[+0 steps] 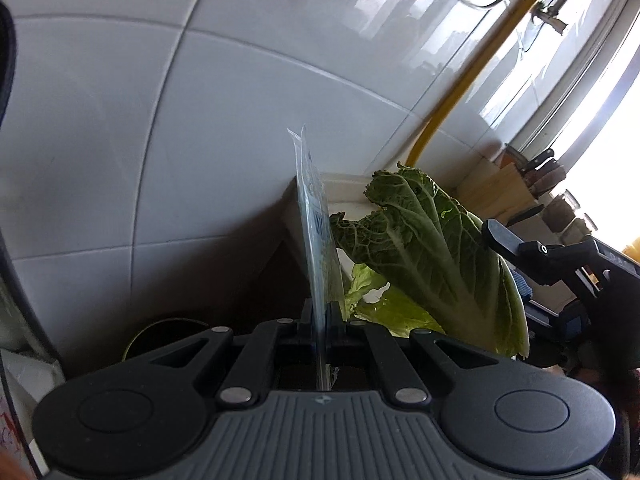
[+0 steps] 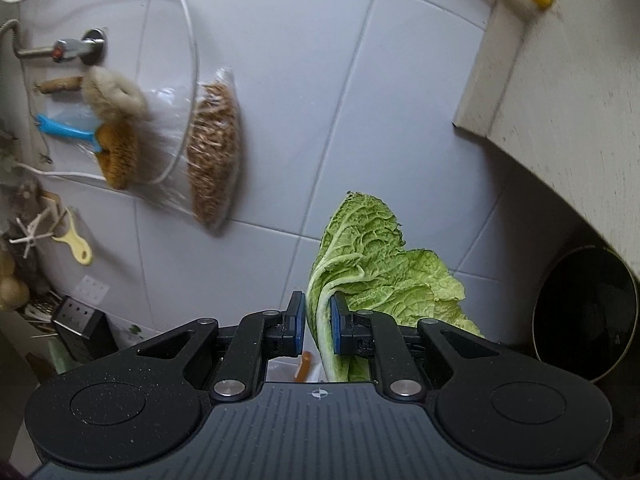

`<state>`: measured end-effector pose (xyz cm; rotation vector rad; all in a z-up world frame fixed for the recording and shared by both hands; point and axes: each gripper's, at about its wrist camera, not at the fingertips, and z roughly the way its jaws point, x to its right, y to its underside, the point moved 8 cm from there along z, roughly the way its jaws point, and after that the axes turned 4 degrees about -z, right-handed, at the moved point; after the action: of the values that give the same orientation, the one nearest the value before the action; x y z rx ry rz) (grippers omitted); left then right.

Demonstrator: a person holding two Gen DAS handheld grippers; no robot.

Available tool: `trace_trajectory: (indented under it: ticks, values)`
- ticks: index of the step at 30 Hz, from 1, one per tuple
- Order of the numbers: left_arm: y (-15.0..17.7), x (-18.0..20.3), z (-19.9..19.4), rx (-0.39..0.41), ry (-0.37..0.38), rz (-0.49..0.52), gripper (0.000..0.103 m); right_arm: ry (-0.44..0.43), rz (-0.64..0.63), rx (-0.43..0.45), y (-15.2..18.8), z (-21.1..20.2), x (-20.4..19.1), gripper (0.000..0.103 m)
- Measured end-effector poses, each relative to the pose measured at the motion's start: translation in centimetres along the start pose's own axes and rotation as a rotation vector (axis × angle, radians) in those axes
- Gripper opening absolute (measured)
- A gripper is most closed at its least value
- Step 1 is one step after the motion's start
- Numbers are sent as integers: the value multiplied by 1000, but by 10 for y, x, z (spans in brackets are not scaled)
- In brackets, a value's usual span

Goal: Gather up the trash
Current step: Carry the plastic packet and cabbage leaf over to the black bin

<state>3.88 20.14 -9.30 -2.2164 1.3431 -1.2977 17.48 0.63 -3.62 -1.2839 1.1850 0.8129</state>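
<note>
- Cabbage leaf (image 2: 360, 264) stands upright between the fingers of the right gripper (image 2: 317, 326); the right blue pad (image 2: 337, 326) presses against its pale rib, while a thin gap shows beside the left pad, so the clamp reads as a loose pinch on the stalk.
- The leaf's crinkled green blade rises above the fingertips and fans off to the right, in front of the white tiled wall (image 2: 304, 92).
- Left gripper (image 1: 320, 316) has its fingers drawn together on a thin clear plastic wrapper (image 1: 314, 216) with blue print, seen edge-on and standing straight up from the pads.
- In the left wrist view the same cabbage leaf (image 1: 432, 256) hangs just right of the wrapper, darker on this side, with the right gripper (image 1: 516, 246) reaching in from the right edge; a paler green leaf (image 1: 384, 304) shows lower down behind it.
- A yellow hose (image 1: 472, 80) runs up the wall far right, towards the bright window.
- A round dark bin (image 2: 586, 314) sits low at the right in the right wrist view, under a pale countertop edge (image 2: 560, 112).
- Brushes (image 2: 114, 120) and a clear bag of brown strands (image 2: 214, 152) hang on the wall at the far left, beside a white cord (image 2: 188, 20).
- A dark knife block (image 2: 82, 322) stands at the lower left.
</note>
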Motion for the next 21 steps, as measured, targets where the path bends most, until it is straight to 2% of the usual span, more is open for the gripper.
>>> trace_trajectory:
  ticks: [21]
  values:
    - [17,-48,36,-90,-104,-42,3,115,45,-44,15,34,54,18]
